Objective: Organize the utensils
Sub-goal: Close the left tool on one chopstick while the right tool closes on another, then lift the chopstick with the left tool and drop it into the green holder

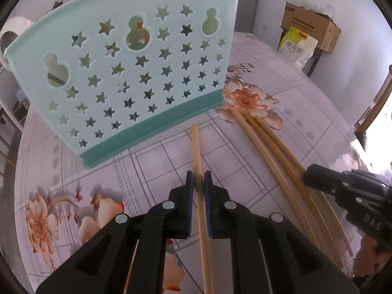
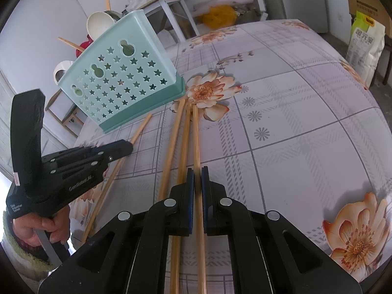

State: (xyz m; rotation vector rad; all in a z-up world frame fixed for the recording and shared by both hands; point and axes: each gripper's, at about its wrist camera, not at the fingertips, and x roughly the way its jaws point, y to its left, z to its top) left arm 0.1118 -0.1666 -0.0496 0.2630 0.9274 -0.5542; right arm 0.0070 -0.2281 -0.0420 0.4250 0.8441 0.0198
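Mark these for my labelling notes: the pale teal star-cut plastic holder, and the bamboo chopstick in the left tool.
Pale teal star-cut plastic holder (image 1: 127, 73): left wrist view, perforated wall.
Bamboo chopstick in the left tool (image 1: 196, 152): left wrist view, shaft.

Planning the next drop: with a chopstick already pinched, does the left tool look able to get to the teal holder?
Probably yes. The left tool grips one chopstick, and bare tablecloth lies between it and the teal holder; it would need lifting over the rim.

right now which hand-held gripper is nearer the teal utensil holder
Left. The left hand-held gripper sits just in front of the teal utensil holder, clamping one chopstick; the right hand-held gripper is farther back beside it.
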